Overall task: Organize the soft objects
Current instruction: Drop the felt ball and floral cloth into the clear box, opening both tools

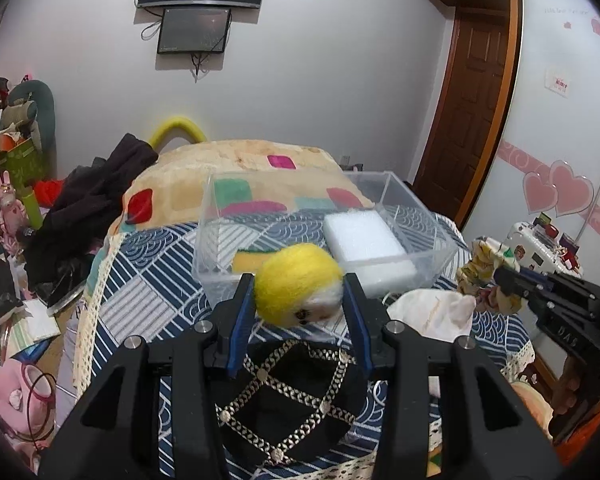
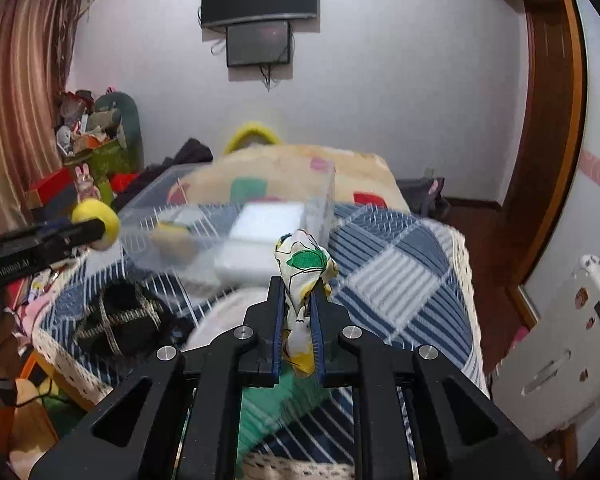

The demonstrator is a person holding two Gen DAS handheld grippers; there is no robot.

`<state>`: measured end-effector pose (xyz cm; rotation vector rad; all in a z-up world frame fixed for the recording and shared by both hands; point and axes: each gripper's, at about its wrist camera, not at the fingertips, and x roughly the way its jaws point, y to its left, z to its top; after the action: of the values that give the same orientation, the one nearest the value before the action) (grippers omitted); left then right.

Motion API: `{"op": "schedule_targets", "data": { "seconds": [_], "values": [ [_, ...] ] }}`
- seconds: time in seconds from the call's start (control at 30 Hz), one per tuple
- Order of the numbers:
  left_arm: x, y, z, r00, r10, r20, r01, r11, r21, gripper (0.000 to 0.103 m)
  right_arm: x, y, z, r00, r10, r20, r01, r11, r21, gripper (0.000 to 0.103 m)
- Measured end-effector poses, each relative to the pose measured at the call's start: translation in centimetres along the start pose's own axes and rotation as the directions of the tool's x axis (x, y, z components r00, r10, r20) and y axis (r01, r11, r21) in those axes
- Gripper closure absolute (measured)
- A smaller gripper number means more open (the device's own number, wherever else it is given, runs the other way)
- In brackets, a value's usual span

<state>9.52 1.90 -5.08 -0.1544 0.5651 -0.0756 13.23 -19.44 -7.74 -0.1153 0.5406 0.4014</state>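
Observation:
My left gripper is shut on a yellow and white felt ball, held just before the near wall of a clear plastic bin. The bin holds a white sponge and a yellow sponge. My right gripper is shut on a floral patterned cloth and holds it above the bed, right of the bin. It shows at the right of the left wrist view, and the left gripper with the ball shows at the left of the right wrist view.
A black pouch with gold chain trim and a white cloth lie on the blue patterned bedspread. A folded blanket and dark clothes lie behind. Clutter fills the floor at left; a white suitcase stands right.

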Motion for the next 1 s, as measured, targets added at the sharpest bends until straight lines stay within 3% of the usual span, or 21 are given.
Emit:
{"op": "schedule_targets", "data": {
  "seconds": [0.3,0.47,0.77,1.0],
  "values": [
    [0.2,0.2,2.6,0.998,0.025,0.05,-0.026,0.999,0.027,0.06,0.0,1.4,4.4,0.993,0.037,0.111,-0.035,0.999,-0.023,0.092],
    [1.9,1.2,3.9,0.998,0.039,0.045,-0.04,0.999,0.016,0.06,1.9,2.3,6.4,0.989,0.075,0.126,-0.072,0.997,-0.028,0.092],
    [7.3,2.8,4.7,0.996,0.076,-0.054,-0.075,0.997,0.018,0.06,7.0,4.9,6.7,0.987,0.159,0.027,-0.158,0.986,-0.059,0.092],
    [9.6,3.4,3.9,0.991,0.087,-0.097,-0.086,0.996,0.021,0.06,10.8,6.8,5.7,0.986,0.137,-0.098,-0.148,0.982,-0.12,0.092]
  ]
}}
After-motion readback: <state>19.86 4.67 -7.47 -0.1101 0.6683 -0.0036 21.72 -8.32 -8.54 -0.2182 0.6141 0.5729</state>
